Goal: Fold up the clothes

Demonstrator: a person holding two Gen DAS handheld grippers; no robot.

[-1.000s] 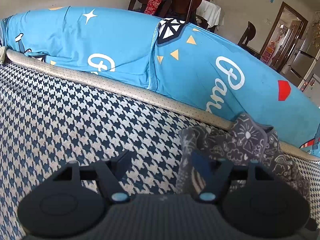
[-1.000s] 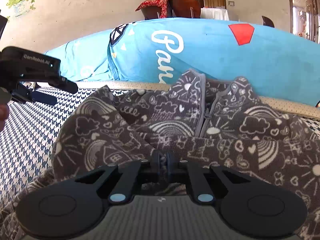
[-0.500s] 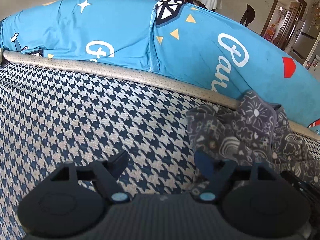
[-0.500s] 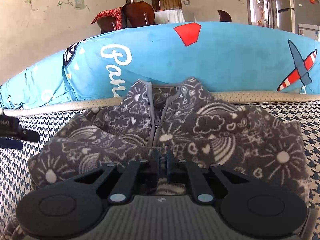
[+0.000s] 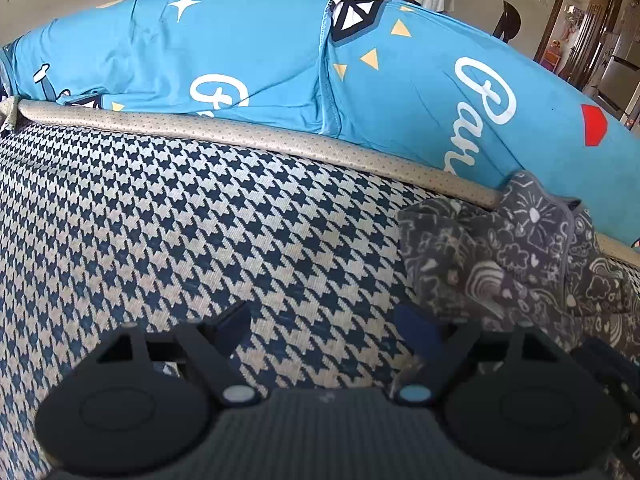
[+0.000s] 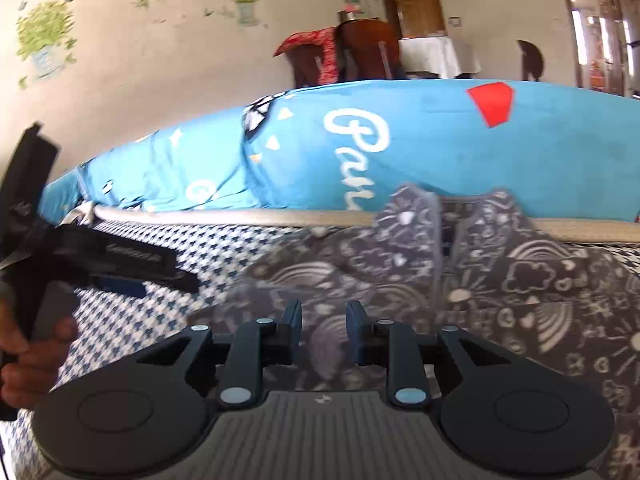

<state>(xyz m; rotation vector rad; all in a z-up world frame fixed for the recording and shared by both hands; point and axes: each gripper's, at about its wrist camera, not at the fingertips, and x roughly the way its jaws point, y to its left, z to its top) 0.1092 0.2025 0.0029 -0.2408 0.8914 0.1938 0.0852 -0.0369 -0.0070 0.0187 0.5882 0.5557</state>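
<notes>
A dark grey zip-up jacket [image 6: 500,280] printed with white doodles lies crumpled on the houndstooth seat, its collar against the blue cushions. In the left wrist view the jacket [image 5: 520,252] sits at the right. My left gripper [image 5: 322,326] hovers over bare seat fabric just left of the jacket, open with nothing between its fingers. My right gripper [image 6: 323,330] is low over the jacket's near edge, open with a narrow gap and no cloth pinched. The left gripper [image 6: 132,268] also shows at the left of the right wrist view, held by a hand [image 6: 28,364].
The blue-and-white houndstooth seat [image 5: 180,232] has a beige piped edge [image 5: 280,140] at the back. Big blue printed cushions [image 5: 248,60] rise behind it. Beyond stand chairs [image 6: 360,52], a white-clothed table [image 6: 436,56] and doorways.
The right gripper, earlier shut on the jacket's near edge, has let go and opened a little while swinging left. The left gripper stayed open and tilted slightly lower.
</notes>
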